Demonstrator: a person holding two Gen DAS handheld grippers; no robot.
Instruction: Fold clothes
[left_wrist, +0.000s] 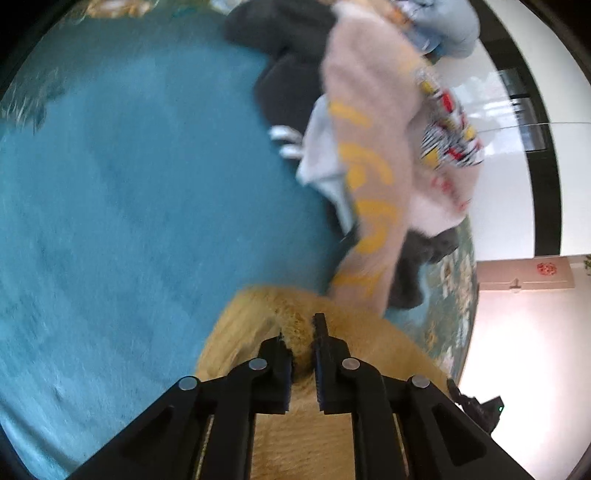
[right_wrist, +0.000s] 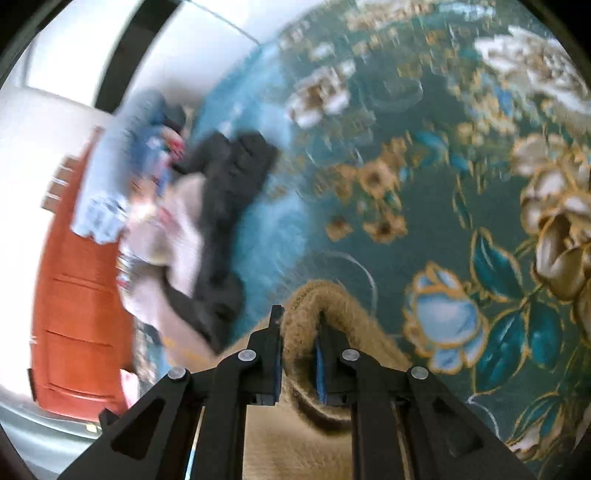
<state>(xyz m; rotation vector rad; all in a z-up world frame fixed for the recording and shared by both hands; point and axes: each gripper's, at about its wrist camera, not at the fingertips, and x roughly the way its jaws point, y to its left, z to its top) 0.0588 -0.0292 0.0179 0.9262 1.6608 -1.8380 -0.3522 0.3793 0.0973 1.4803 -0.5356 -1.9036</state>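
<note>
A tan ribbed knit garment (left_wrist: 354, 354) is held in both grippers above a teal carpet (left_wrist: 129, 184). My left gripper (left_wrist: 301, 338) is shut on a bunched edge of the garment. In the right wrist view my right gripper (right_wrist: 299, 325) is shut on a thick folded edge of the same garment (right_wrist: 317, 306), which hangs down below the fingers. Both views are motion-blurred.
A pile of other clothes (left_wrist: 369, 129) lies on the carpet: a pink top with yellow print, black garments, a light blue one. The pile also shows in the right wrist view (right_wrist: 184, 206). A floral carpet border (right_wrist: 461, 184), white floor and an orange door (right_wrist: 77, 295) lie beyond.
</note>
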